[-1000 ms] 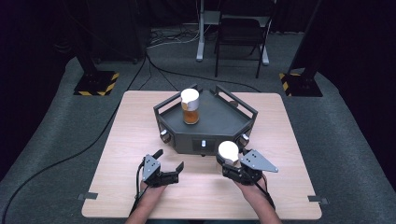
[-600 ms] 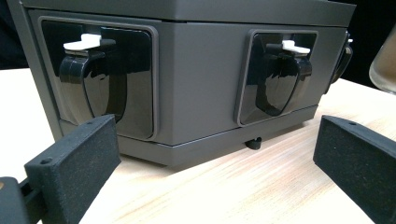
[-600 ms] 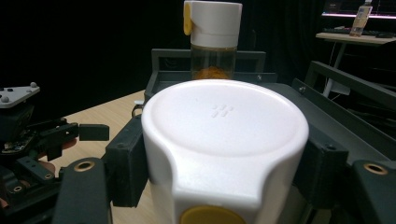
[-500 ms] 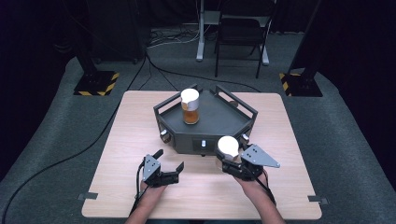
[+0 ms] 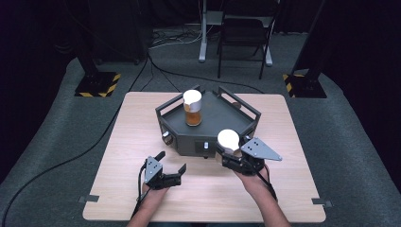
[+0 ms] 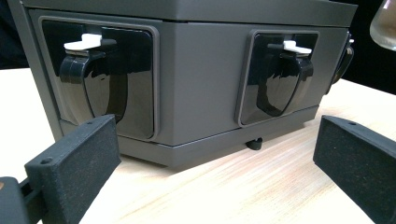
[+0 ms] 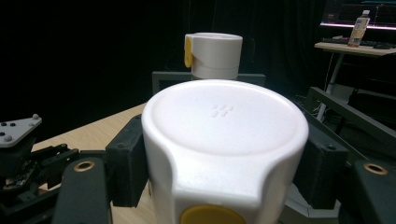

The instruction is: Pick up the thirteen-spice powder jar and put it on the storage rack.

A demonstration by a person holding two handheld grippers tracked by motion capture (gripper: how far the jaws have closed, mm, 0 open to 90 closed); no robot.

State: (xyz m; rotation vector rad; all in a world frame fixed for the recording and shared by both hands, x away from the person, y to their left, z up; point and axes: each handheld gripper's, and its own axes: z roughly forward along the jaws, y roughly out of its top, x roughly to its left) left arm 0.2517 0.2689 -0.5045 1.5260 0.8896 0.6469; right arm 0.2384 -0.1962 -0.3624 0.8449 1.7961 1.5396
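High view: we hold the right gripper [image 5: 230, 152] clamped on a white-capped jar [image 5: 228, 140] just in front of the grey tray [image 5: 211, 115] (2nd jar [image 5: 192, 107] already on it), left gripper [image 5: 171, 165] idle w/ jaws apart; next, lift over the rail and set down.

This is a lab or recording studio set up for tests. Black curtains close in a grey carpeted floor [image 5: 71, 156], where a lone wooden worktop [image 5: 142, 123] stands among stand bases marked with yellow-black hazard tape [image 5: 97, 85], loose cables [image 5: 85, 151] and a folding chair [image 5: 243, 33]. A desk with a monitor [image 7: 357, 18] shows behind.
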